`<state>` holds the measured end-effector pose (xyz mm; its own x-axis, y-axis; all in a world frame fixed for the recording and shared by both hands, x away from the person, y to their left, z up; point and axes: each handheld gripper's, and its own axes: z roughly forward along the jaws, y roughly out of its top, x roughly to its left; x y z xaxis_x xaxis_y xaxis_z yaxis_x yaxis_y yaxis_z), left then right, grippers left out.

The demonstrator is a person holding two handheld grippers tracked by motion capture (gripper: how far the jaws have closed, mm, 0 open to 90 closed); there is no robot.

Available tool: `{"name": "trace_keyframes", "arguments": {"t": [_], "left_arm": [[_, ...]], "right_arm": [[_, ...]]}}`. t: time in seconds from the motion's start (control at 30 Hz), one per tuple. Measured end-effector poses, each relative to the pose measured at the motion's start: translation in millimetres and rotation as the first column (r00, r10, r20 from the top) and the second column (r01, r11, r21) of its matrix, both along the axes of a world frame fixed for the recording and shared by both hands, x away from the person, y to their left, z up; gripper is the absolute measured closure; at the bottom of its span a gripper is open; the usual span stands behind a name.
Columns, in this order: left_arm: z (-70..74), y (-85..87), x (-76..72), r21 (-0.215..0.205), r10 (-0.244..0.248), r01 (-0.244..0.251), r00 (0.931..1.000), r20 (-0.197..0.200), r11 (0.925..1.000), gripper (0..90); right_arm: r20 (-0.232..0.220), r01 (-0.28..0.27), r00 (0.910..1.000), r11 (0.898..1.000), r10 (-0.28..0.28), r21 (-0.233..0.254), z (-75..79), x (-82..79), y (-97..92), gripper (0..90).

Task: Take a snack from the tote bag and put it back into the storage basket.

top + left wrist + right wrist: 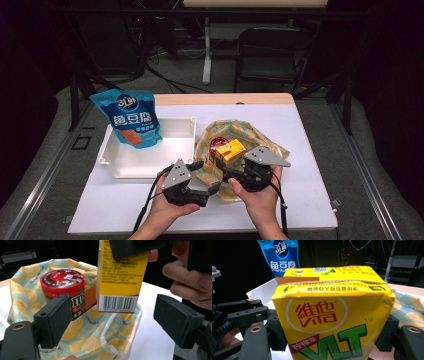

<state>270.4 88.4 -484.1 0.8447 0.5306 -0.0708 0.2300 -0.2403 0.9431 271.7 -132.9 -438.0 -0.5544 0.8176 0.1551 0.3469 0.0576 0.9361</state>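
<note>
The yellow lemon tea carton (332, 320) sits clamped between the jaws of the right gripper (239, 162), held just above the lemon-print bag (260, 137). A red-lidded candy tub (63, 287) stands inside the bag, beside the carton. The left gripper (206, 175) is near the bag's edge with its jaws spread apart, pinching nothing. To the left, a blue snack pouch (127, 117) leans upright in a white tray (175, 150). All rest on a white table (300, 190). A dark folding chair (270, 52) stands beyond, on a grey floor.
</note>
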Motion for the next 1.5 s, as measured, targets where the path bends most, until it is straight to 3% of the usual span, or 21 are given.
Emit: {"name": "trace_keyframes", "arguments": {"t": [0.1,0.13,0.4,0.47,0.5,0.6,0.7,0.87,0.9,1.03,1.1,1.27,1.4,1.5], "left_arm": [[-0.2,-1.3,-0.2,0.003,-0.002,0.002,1.0000,-0.002,1.0000,15.2],[-0.1,-2.4,-1.1,0.006,0.019,-0.019,0.9998,0.005,0.9998,15.2],[0.9,-4.3,-2.0,0.008,-0.018,0.018,0.9998,-0.002,0.9998,16.4],[0.8,-6.9,-3.9,0.016,0.009,-0.009,0.9999,0.010,0.9998,17.2],[1.6,-5.9,-3.0,0.021,-0.028,0.028,0.9996,-0.002,0.9994,17.7],[1.1,-8.2,-4.7,0.021,0.002,-0.002,0.9999,0.015,0.9998,19.4],[1.2,-8.8,-5.9,0.031,0.027,-0.028,0.9992,0.030,0.9991,23.6],[-0.8,-10.3,-6.4,0.051,0.028,-0.030,0.9987,0.043,0.9982,32.4],[-0.6,-10.8,-7.5,0.057,0.051,-0.054,0.9973,0.052,0.9970,33.6],[-0.3,-5.3,-3.9,0.016,0.051,-0.051,0.9984,0.024,0.9986,44.9],[-1.4,-3.3,-3.0,0.002,0.040,-0.040,0.9992,0.008,0.9992,45.8],[-2.6,-2.5,-4.4,0.011,0.058,-0.059,0.9982,0.016,0.9982,48.4],[-1.6,-0.6,-5.3,0.029,0.079,-0.081,0.9961,0.039,0.9963,49.9],[-0.2,2.5,-3.5,0.023,0.061,-0.062,0.9976,0.031,0.9978,50.6]], "right_arm": [[0.000,-0.009,1.0000,1.000,0.009,0.000,-0.1,-1.1,2.8,29.3],[0.004,-0.016,0.9999,1.000,0.016,0.004,-0.1,-1.4,3.7,29.2],[-0.001,-0.037,0.9993,0.999,0.037,0.004,-0.2,-3.9,11.7,29.2],[0.000,-0.044,0.9990,0.999,0.044,-0.002,-0.8,-4.6,14.1,29.2],[-0.002,-0.049,0.9988,0.999,0.049,-0.002,-1.0,-5.2,15.5,29.2],[-0.003,-0.060,0.9982,0.998,0.060,-0.006,-1.8,-6.5,19.4,29.2],[-0.008,-0.065,0.9978,0.998,0.065,-0.007,-3.6,-7.0,23.3,29.2],[-0.015,-0.075,0.9971,0.997,0.074,-0.012,-6.1,-7.3,27.3,29.1],[-0.019,-0.079,0.9968,0.997,0.078,-0.012,-6.3,-7.1,27.9,29.1],[-0.024,-0.084,0.9962,0.996,0.083,-0.014,-7.8,-6.4,28.6,28.9],[-0.024,-0.089,0.9958,0.996,0.089,0.000,-8.5,-5.8,28.7,28.9],[-0.030,-0.094,0.9952,0.996,0.093,-0.013,-9.5,-5.3,30.5,28.2],[-0.034,-0.103,0.9940,0.995,0.104,0.009,-10.0,-2.4,28.9,26.2],[-0.027,-0.096,0.9949,0.995,0.097,0.016,-8.9,-1.9,27.4,23.6]]}}
